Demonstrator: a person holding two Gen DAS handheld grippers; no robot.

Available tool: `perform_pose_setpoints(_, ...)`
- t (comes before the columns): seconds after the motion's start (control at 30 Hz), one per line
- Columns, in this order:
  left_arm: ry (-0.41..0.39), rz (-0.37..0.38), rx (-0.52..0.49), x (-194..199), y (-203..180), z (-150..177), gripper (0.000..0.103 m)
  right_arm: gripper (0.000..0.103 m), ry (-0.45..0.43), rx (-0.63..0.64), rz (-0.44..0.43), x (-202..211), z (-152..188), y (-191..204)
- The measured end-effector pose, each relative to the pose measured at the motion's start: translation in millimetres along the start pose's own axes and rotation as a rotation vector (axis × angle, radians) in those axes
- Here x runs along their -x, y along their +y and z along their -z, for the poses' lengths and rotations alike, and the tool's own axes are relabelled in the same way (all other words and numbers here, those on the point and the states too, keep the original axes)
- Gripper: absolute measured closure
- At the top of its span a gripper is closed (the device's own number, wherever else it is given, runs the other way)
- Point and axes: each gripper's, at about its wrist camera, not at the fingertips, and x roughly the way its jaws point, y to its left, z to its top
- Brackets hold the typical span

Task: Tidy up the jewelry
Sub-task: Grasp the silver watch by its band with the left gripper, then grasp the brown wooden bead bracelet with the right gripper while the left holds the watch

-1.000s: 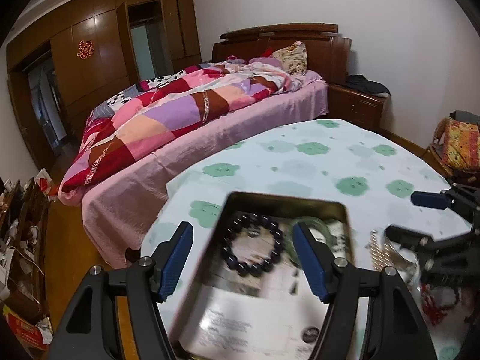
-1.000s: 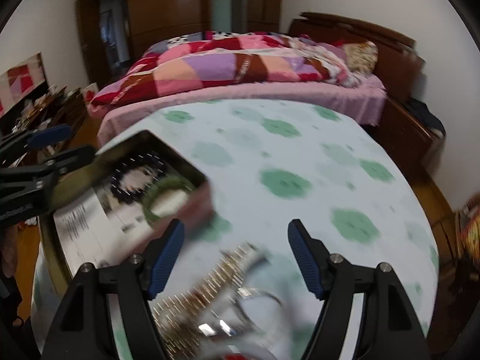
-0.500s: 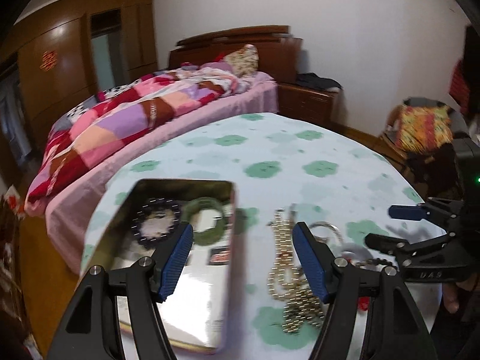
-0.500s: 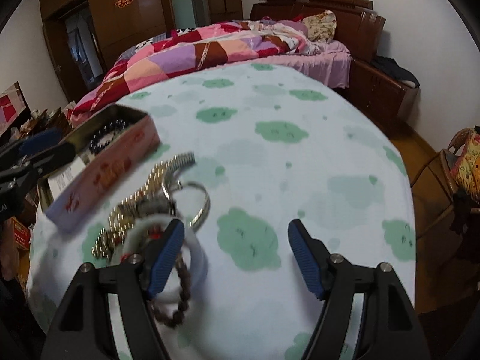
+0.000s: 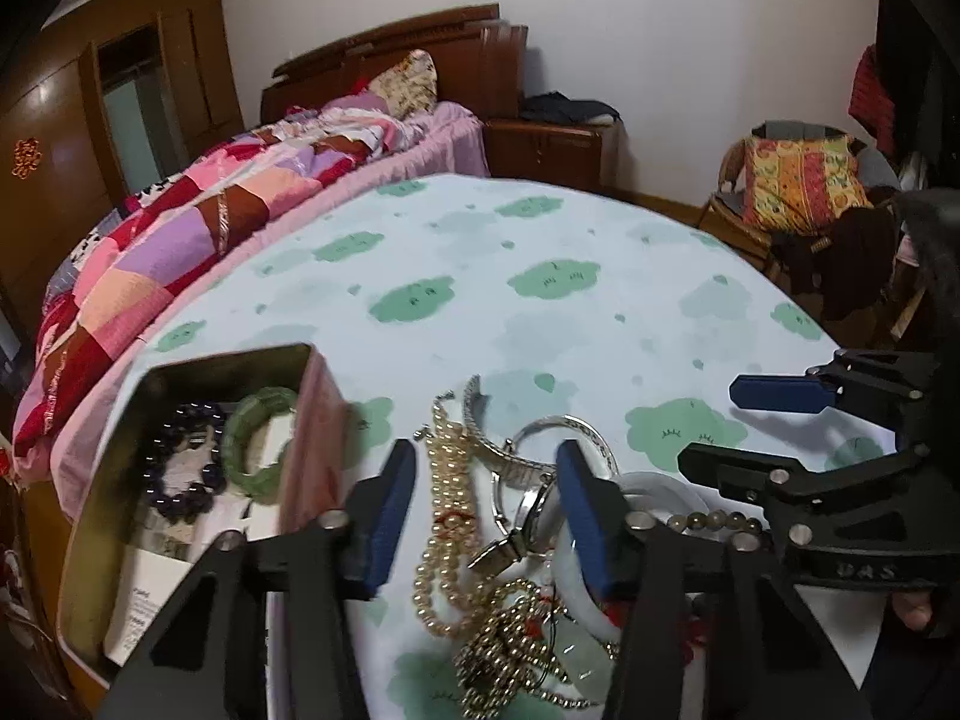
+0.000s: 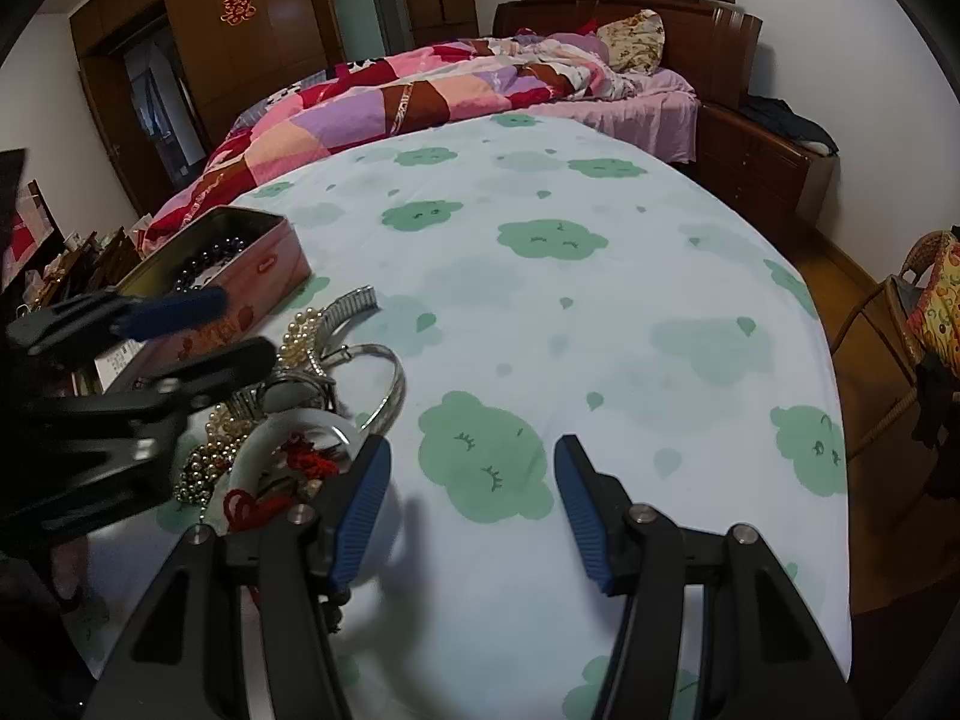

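A tangled jewelry pile lies on the cloud-print tablecloth point(image 5: 540, 276): a pearl necklace point(image 5: 447, 510), a metal watch point(image 5: 516, 468), a silver bangle point(image 6: 393, 381), a white bangle point(image 6: 288, 426) and red cord. My left gripper point(image 5: 486, 510) hovers over the pile with its jaws closing. The pearls and watch lie between the jaws, and the pads do not press on them. To the left stands a pink tin point(image 5: 306, 420) holding a dark bead bracelet point(image 5: 180, 462) and a green bangle point(image 5: 261, 444). My right gripper point(image 6: 471, 510) is also closing, just right of the white bangle, over bare cloth.
Behind the round table is a bed with a patchwork quilt point(image 5: 198, 228). A wooden nightstand point(image 5: 546, 144) sits beside it, and a wicker chair with a bright cushion point(image 5: 798, 180) stands at the right. The table's edge drops off to the right point(image 6: 834, 396).
My left gripper has swung right, from above the tin to above the jewelry pile, and its jaws have narrowed. The right gripper has settled beside the pile with its jaws slightly narrower.
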Motion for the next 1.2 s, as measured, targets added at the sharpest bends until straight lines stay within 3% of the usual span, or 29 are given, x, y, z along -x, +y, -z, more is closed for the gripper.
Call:
perform_pose_setpoints(0.37, 0.062, 0.08, 0.01, -16, -1, 10, 0.082, 0.044, -0.005, 0.018, 0.011, 1, 1, 3)
perform_pose_setpoints(0.6, 0.048, 0.107, -0.01, -14, -6, 11, 0.094, 0.044, -0.008, 0.034, 0.014, 2, 1, 7)
perform_pose_setpoints(0.73, 0.025, 0.101, -0.002, -6, -5, 11, 0.094, 0.044, -0.01, 0.038, 0.01, 3, 0, 8)
perform_pose_setpoints(0.87, -0.028, 0.081, 0.02, 10, 3, 6, 0.094, 0.063, 0.0, 0.05, -0.004, 2, -2, 11)
perform_pose_setpoints(1.2, -0.087, 0.053, 0.068, 31, 23, 2, 0.094, 0.063, 0.027, 0.084, -0.053, -3, -5, 25)
